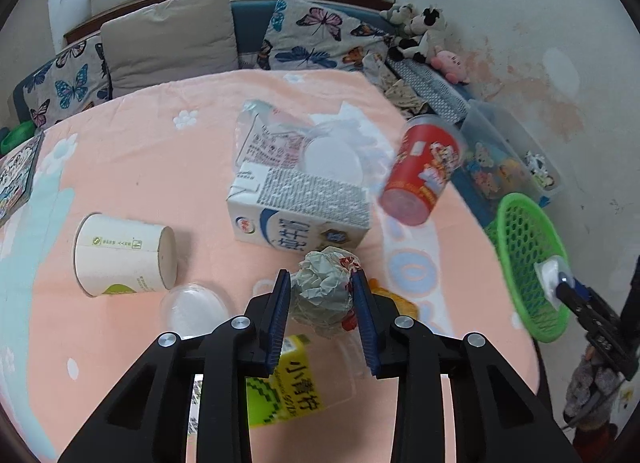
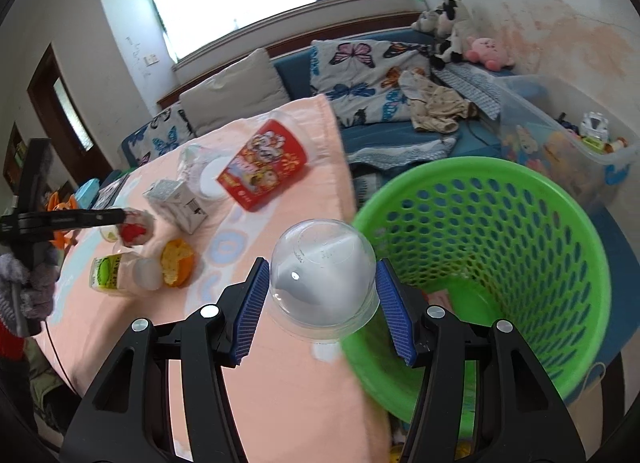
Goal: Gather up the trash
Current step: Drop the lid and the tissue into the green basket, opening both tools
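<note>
The right tool [image 2: 319, 305] grips a clear cup [image 2: 323, 283] beside the green basket [image 2: 520, 231], the left tool [image 1: 321, 321] clamps crumpled paper [image 1: 324, 287], and most trash remains on the counter [image 1: 140, 167].

Table [image 1: 132, 167] (peach cloth) holds carton [image 1: 298, 211], cup [image 1: 124, 255].

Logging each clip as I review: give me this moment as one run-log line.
left hand-held gripper: shut on crumpled wrapper, above table | right hand-held gripper: holding clear plastic cup at green basket rim | not yet dropped
</note>
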The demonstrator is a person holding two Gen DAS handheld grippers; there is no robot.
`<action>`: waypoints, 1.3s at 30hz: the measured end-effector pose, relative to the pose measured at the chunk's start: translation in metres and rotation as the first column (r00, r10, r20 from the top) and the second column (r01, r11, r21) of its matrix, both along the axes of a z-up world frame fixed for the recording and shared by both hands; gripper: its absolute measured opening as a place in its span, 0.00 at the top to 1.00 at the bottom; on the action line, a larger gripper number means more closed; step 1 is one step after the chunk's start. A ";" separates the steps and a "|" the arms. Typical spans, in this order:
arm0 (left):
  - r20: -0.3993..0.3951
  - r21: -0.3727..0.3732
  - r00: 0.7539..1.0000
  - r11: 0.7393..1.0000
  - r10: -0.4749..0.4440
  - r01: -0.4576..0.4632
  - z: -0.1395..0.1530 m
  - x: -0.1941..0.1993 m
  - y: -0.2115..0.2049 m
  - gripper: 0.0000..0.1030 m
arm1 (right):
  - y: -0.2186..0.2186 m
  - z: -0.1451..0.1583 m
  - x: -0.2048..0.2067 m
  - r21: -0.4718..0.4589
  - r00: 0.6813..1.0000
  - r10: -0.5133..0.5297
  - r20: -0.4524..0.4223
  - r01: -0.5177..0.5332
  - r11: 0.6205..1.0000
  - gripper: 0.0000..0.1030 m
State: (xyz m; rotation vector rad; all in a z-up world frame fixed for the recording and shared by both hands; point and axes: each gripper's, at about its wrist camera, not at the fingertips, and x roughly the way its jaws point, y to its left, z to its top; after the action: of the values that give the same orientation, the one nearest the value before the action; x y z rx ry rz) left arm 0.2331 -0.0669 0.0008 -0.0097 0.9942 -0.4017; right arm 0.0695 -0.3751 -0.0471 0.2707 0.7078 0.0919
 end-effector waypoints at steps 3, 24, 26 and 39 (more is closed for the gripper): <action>0.004 -0.031 1.000 0.999 -0.023 0.023 0.010 -0.008 -0.006 0.70 | -0.013 -0.003 -0.006 0.000 0.999 -0.036 -0.008 0.036 0.999 0.46; -0.009 -0.084 0.946 0.943 -0.325 0.323 0.016 -0.050 -0.187 0.70 | -0.082 -0.024 -0.047 -0.046 0.979 -0.197 -0.053 0.195 0.980 0.33; -0.021 -0.083 0.938 0.935 -0.347 0.344 0.010 -0.052 -0.206 0.70 | -0.086 -0.022 -0.055 -0.047 0.979 -0.200 -0.041 0.198 0.979 0.33; -0.063 -0.056 0.902 0.904 -0.427 0.424 -0.018 -0.069 -0.285 0.60 | -0.100 -0.026 -0.088 -0.040 0.972 -0.235 -0.028 0.234 0.972 0.33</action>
State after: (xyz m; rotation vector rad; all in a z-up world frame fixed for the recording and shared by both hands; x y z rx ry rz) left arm 0.1637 -0.3521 -0.0175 0.1602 1.0608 -0.8292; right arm -0.0185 -0.4750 -0.0731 0.3192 0.7042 -0.1506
